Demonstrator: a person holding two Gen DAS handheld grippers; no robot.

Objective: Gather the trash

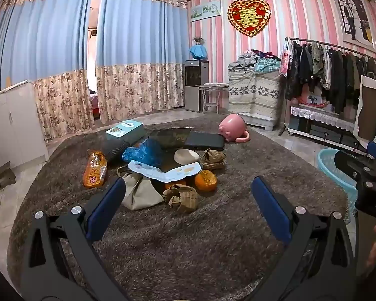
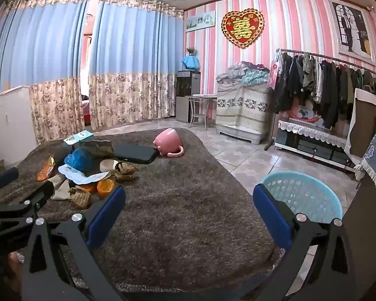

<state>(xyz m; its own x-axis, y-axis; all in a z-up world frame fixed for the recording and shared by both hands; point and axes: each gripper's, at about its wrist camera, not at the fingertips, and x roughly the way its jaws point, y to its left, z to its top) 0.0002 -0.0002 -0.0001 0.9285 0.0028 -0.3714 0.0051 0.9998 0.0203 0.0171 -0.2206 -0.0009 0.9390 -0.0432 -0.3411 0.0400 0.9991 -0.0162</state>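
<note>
A pile of trash lies on a shaggy brown surface point(image 1: 188, 238): an orange snack bag point(image 1: 95, 169), a blue plastic bag point(image 1: 143, 153), a printed paper sheet point(image 1: 163, 171), a beige cloth bag point(image 1: 140, 193), crumpled brown paper point(image 1: 180, 197), and orange peels point(image 1: 205, 180). My left gripper point(image 1: 188, 190) is open and empty, just short of the pile. My right gripper point(image 2: 188, 200) is open and empty, to the right of the pile point(image 2: 87, 173). A light blue plastic basket point(image 2: 303, 195) stands on the floor at the right, also in the left wrist view point(image 1: 333, 165).
A pink mug point(image 1: 231, 128) lies on its side at the far edge, beside a black case point(image 1: 204, 141), a teal box point(image 1: 125, 130) and a white bowl point(image 1: 186, 156). A clothes rack point(image 2: 338, 90), a covered cabinet point(image 2: 243, 110) and curtains ring the room.
</note>
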